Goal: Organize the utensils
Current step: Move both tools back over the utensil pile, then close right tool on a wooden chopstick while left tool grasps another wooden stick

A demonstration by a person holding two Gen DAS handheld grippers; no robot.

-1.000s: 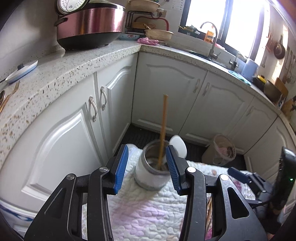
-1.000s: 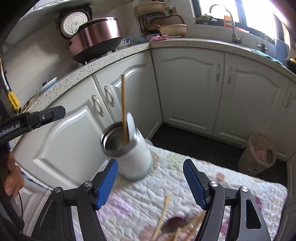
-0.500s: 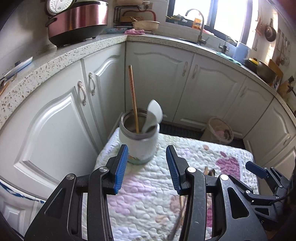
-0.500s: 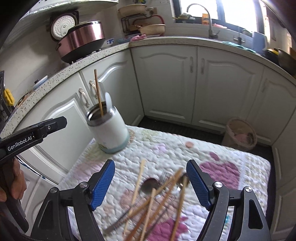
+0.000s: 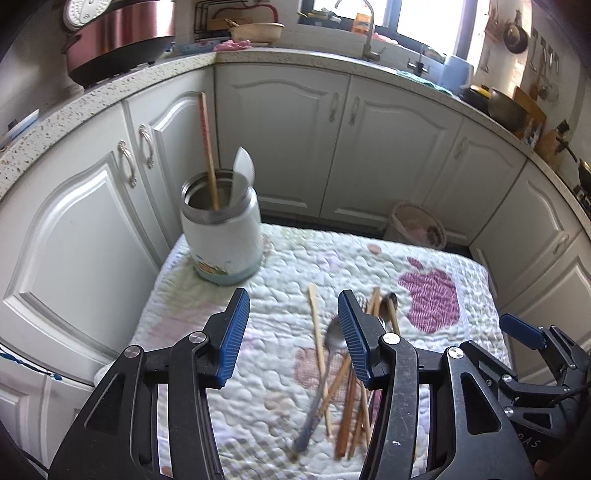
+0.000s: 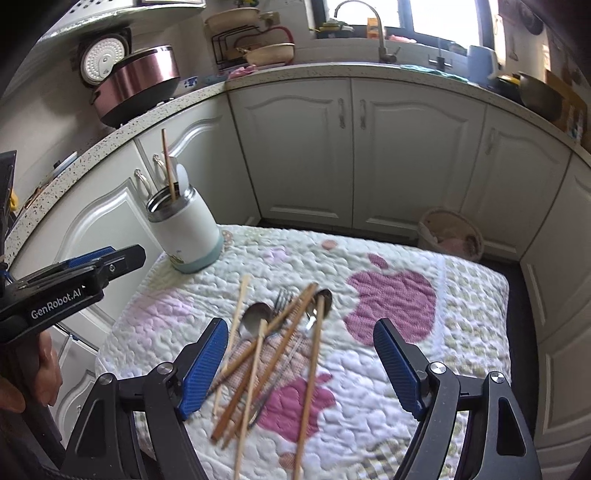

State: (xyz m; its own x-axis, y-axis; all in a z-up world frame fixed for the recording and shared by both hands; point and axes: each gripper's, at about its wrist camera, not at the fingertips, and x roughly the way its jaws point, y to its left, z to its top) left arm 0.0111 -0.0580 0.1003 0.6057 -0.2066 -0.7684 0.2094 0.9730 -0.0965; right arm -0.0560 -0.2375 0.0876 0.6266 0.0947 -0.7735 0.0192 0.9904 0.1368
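A white jar (image 5: 225,236) with a steel rim stands at the far left corner of a quilted mat (image 5: 277,266). One wooden chopstick (image 5: 207,147) and a white spoon (image 5: 243,170) stand in it. Loose chopsticks, a metal spoon (image 5: 334,336) and a fork (image 6: 282,295) lie in a pile (image 6: 273,332) on the mat. My left gripper (image 5: 293,299) hovers over the pile's left edge; its jaws are opening, with nothing between them. My right gripper (image 6: 301,326) stands wide open above the pile, touching nothing. The jar (image 6: 188,229) sits far left of it.
White cabinet doors (image 5: 332,147) and a speckled counter (image 5: 110,96) wrap around the mat on the left and behind. A rice cooker (image 5: 118,33) stands on the counter. A small basket (image 6: 452,232) sits on the floor behind the mat. A hand (image 6: 22,376) holds the left gripper.
Both grippers have drawn back and to the right, away from the jar, so the pile of utensils has come under them. The left jaws stand wider than before.
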